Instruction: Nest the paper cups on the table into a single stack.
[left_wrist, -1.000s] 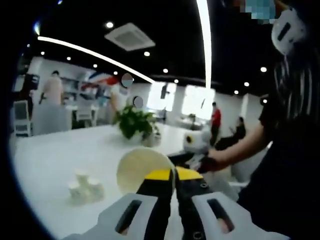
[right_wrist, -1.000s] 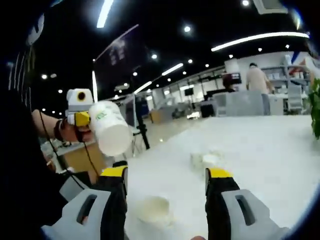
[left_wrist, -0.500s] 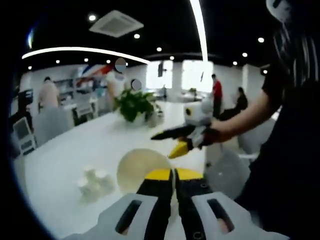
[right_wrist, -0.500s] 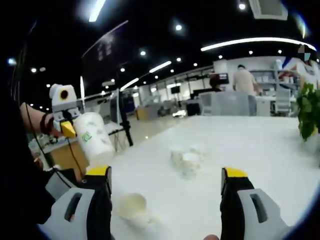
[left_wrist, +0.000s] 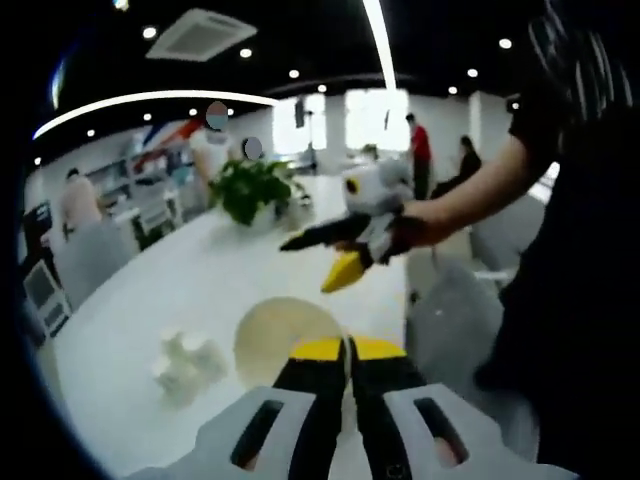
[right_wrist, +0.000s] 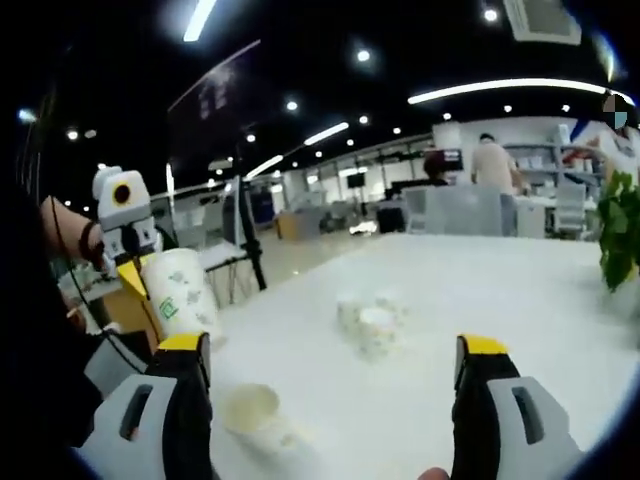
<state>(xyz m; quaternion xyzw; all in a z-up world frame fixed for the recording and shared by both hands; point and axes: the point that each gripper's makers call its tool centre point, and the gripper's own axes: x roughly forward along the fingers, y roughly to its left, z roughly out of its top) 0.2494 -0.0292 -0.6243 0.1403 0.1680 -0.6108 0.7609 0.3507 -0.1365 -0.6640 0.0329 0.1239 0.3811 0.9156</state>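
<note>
Left gripper (left_wrist: 347, 350) has its jaws pinched tight on the rim of one paper cup (left_wrist: 282, 340), so you're looking straight into the cup's mouth in the left gripper view. Over in the right gripper view that same held cup (right_wrist: 183, 297) hangs above the near left edge of the desk (right_wrist: 520, 290), upright-ish with a small green mark on its side, and the left gripper (right_wrist: 128, 262) grips it from above.

Right gripper (right_wrist: 330, 355) is spread wide, nothing between the jaws, hovering over the near part of the desk. In the left gripper view you can see it (left_wrist: 345, 260) out over the desk (left_wrist: 190, 285), held by a hand (left_wrist: 415, 228).

Cup count on the desk: one lone cup (right_wrist: 250, 415) sits nearest, just inside the right gripper's left jaw, mouth up. Farther in, toward the middle, there's a little cluster of three cups (right_wrist: 368, 318) bunched together, touching or nearly so. They're blurry, so I can't tell which way up they are. So five cups total with the held one.

Beyond all that, a potted plant (left_wrist: 250, 190) stands toward the far end of the desk.
</note>
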